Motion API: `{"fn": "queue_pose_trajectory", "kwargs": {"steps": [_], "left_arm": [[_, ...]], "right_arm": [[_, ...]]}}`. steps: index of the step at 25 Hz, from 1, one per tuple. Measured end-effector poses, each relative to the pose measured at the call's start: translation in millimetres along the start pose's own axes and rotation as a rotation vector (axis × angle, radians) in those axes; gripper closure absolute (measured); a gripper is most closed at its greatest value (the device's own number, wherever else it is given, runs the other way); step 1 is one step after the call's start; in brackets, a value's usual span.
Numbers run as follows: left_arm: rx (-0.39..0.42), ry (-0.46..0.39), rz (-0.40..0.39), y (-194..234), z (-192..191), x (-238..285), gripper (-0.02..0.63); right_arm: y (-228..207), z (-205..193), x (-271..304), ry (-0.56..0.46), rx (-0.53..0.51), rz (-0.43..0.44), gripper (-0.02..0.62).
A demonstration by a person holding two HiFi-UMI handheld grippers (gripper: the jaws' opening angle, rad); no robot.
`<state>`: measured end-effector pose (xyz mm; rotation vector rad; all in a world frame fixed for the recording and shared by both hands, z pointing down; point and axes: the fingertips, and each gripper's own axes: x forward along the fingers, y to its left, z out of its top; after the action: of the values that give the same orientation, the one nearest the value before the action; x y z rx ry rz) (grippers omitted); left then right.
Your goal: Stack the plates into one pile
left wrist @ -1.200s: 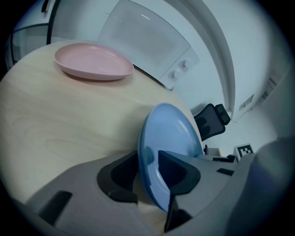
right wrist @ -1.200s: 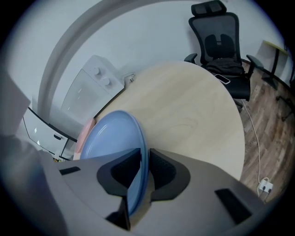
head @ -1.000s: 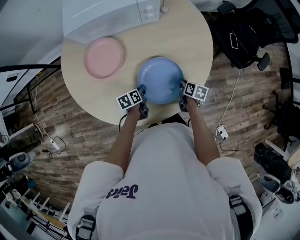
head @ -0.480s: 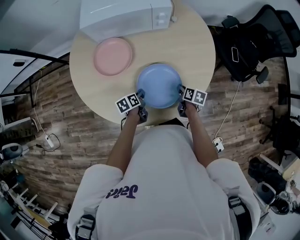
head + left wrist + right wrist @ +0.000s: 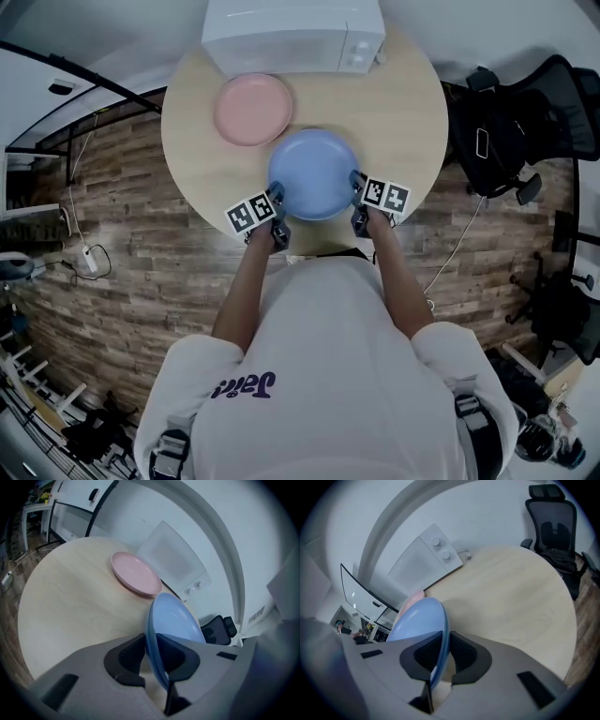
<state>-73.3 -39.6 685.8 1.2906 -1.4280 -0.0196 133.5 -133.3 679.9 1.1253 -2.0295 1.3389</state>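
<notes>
A blue plate (image 5: 313, 174) hangs above the round wooden table (image 5: 403, 103), held by both grippers. My left gripper (image 5: 278, 200) is shut on its left rim, and the rim (image 5: 153, 641) runs edge-on between the jaws in the left gripper view. My right gripper (image 5: 356, 189) is shut on the right rim, where the blue plate (image 5: 417, 618) shows thin between the pads. A pink plate (image 5: 252, 109) lies flat on the table just behind and left of the blue one; the same pink plate (image 5: 136, 573) sits ahead in the left gripper view and peeks out (image 5: 410, 602) behind the blue plate.
A white microwave (image 5: 292, 37) stands at the table's far edge, right behind the pink plate. A black office chair (image 5: 525, 108) is on the wooden floor to the right. The person's body fills the near side below the table.
Both grippers have lifted the blue plate off the table and carried it toward the pink plate; its far rim now nearly overlaps the pink one.
</notes>
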Motion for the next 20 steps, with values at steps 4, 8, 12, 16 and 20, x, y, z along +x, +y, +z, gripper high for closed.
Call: {"fn": "queue_pose_trajectory", "kwargs": {"steps": [4,8,12,16,20], "left_arm": [[0.023,-0.068,0.020,6,29,-15,0.531],[0.071,-0.125,0.049,11,60,-24,0.529],[0.124,-0.166,0.105,23,95,-30,0.528],[0.165,-0.193,0.170,40,131,-27,0.522],[0.208,-0.189,0.221,57,162,-12,0.515]], "right_arm": [[32,17,14,0.001,-0.048,0.045,0.545],[62,38,33,0.010,-0.085,0.088,0.545],[95,58,62,0.026,-0.154,0.104,0.544],[122,77,96,0.048,-0.198,0.121,0.544],[139,93,132,0.066,-0.228,0.109,0.543]]}}
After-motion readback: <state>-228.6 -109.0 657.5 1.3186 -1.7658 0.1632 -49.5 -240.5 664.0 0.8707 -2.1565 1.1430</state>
